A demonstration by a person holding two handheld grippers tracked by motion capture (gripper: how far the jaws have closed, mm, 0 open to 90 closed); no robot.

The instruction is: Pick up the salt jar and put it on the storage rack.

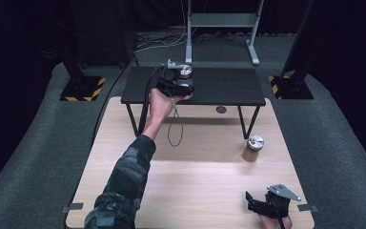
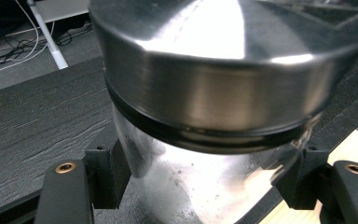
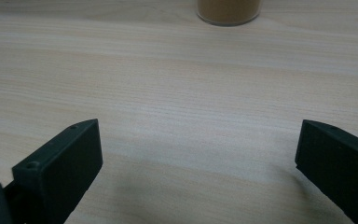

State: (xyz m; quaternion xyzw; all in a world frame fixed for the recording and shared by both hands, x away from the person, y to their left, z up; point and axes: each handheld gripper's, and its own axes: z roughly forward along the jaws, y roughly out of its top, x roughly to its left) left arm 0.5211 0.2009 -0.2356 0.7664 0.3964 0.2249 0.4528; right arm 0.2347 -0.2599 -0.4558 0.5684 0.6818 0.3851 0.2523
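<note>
High view: the left tongs [image 1: 185, 89] clamp a clear glass jar with a steel lid [image 1: 186, 72], upright on the black raised shelf [image 1: 228, 86] at the far desk [image 1: 195, 181] edge. Right tongs [image 1: 255, 200] gape wide near the person, with the brown-filled steel-lidded jar [image 1: 254, 148] straight ahead of them

Jar [image 2: 191, 186]: clear glass, glossy, powder film clouding inside wall. Its lid [image 2: 214, 70]: brushed metal, shiny, black rubbery seal ring beneath. Raised shelf [image 2: 37, 121]: black, matt, rough wood-grain texture. Surface [image 3: 177, 84]: pale wood, smooth, fine grain. Claw [image 3: 198, 163] jaws: matt black plastic.
</note>
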